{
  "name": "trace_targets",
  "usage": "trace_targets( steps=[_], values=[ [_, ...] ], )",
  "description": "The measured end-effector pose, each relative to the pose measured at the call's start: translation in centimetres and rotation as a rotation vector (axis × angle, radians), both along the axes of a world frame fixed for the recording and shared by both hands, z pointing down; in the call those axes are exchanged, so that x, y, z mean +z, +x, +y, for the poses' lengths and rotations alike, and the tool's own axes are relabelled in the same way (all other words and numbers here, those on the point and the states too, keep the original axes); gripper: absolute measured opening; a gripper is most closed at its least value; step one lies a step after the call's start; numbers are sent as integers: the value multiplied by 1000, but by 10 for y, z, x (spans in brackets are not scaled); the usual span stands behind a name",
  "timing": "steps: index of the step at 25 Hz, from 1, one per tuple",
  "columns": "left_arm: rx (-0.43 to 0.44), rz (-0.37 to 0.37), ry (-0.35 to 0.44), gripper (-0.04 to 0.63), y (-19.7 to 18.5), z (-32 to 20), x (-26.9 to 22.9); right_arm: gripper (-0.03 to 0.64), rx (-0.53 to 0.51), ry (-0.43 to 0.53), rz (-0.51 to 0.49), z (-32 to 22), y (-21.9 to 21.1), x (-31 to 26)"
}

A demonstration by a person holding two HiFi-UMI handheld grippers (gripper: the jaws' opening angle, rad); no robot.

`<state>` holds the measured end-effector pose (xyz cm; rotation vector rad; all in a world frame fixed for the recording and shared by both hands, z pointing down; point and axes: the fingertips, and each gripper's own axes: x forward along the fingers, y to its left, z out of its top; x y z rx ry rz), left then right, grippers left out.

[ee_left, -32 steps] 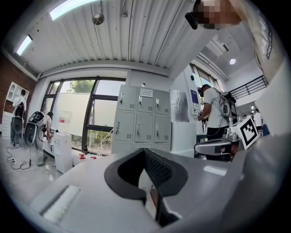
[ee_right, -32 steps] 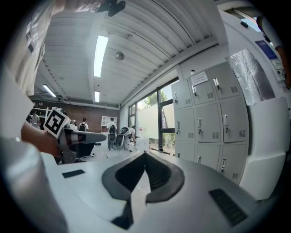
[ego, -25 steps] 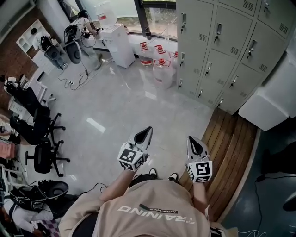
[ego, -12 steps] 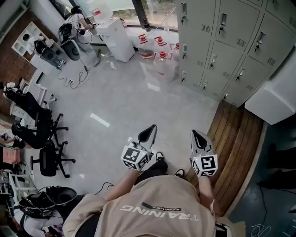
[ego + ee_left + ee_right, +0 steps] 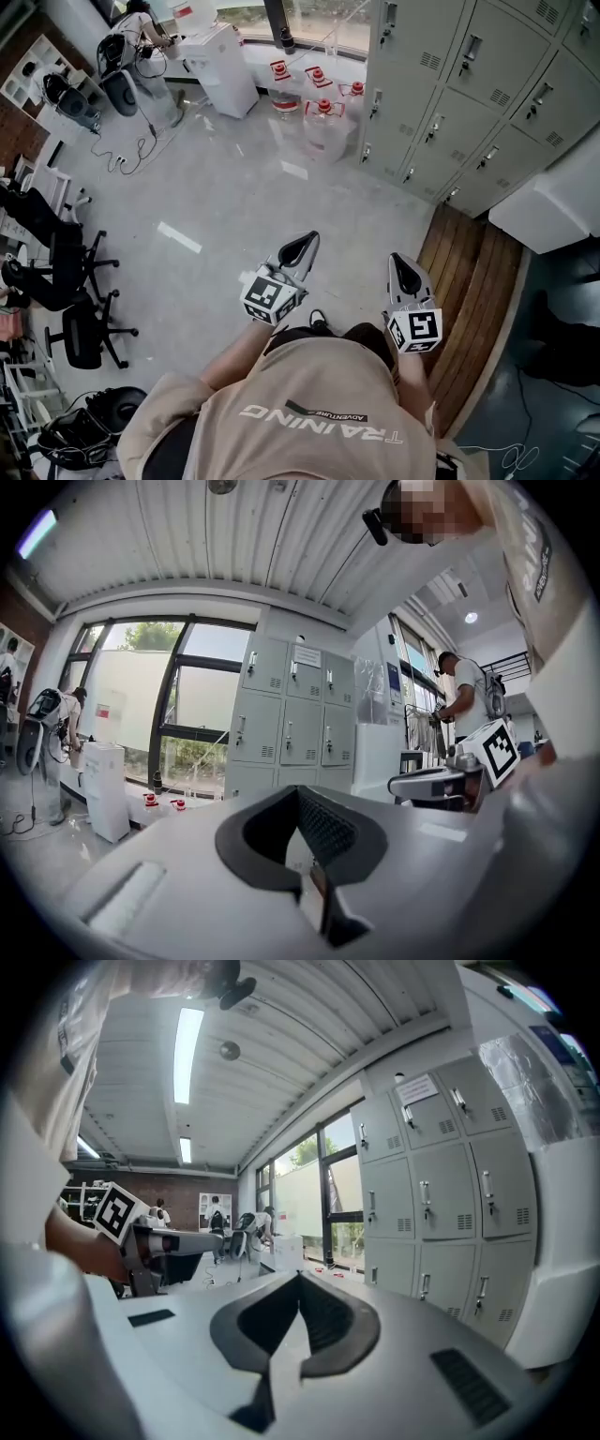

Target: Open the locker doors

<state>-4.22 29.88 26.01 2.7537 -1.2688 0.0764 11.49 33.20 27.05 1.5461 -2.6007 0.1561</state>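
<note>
A bank of grey lockers (image 5: pixel 487 84) stands ahead on the right, every door closed, each with a small upright handle. It also fills the middle of the left gripper view as lockers (image 5: pixel 291 728) and the right side of the right gripper view as lockers (image 5: pixel 441 1213). My left gripper (image 5: pixel 298 249) and right gripper (image 5: pixel 405 272) are held in front of my chest over the floor, well short of the lockers. Both point toward the lockers. The jaws of the left gripper (image 5: pixel 299 791) and the right gripper (image 5: pixel 300 1281) meet at their tips with nothing between them.
Water jugs (image 5: pixel 319 117) and a white cabinet (image 5: pixel 220 66) stand by the window left of the lockers. A wooden strip of floor (image 5: pixel 473 300) runs before a white unit (image 5: pixel 553 202). Office chairs (image 5: pixel 70 328) line the left. A person (image 5: pixel 464 700) stands at the right.
The lockers and jugs have slid closer and lower in the head view as I moved toward them. Both grippers stay shut, side by side, the left one raised slightly.
</note>
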Motion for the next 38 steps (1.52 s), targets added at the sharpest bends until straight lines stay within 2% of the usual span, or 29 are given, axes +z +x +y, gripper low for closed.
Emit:
trace_targets(
  steps=[4,10,13,18,25,29,34,36,38],
  values=[
    [4,16,-46,6,-17,-24,8,11,18,-25,12,-14,-15,5],
    [-1,34,-94,6,-21,-59,23,11,19,-42,-11,-57,-20,14],
    [-15,40,-104,6,-12,-77,26,11,7,-44,-10,-80,-18,19],
    [22,9,-57,6,21,-111,10,11,-64,-13,-22,-132,-10,10],
    [-13,8,-81,6,42,-145,18,11,-61,-8,-26,-185,13,20],
    [-43,0,-125,6,27,-157,36,11,-36,-4,-5,-207,15,23],
    [-23,22,-119,6,8,-187,35,11,-56,21,137,-227,-7,23],
    [1,26,-104,6,-2,-202,32,11,-43,10,121,-239,-20,23],
    [26,23,-96,6,-14,-215,30,11,-6,-13,57,-249,-33,22]
  ],
)
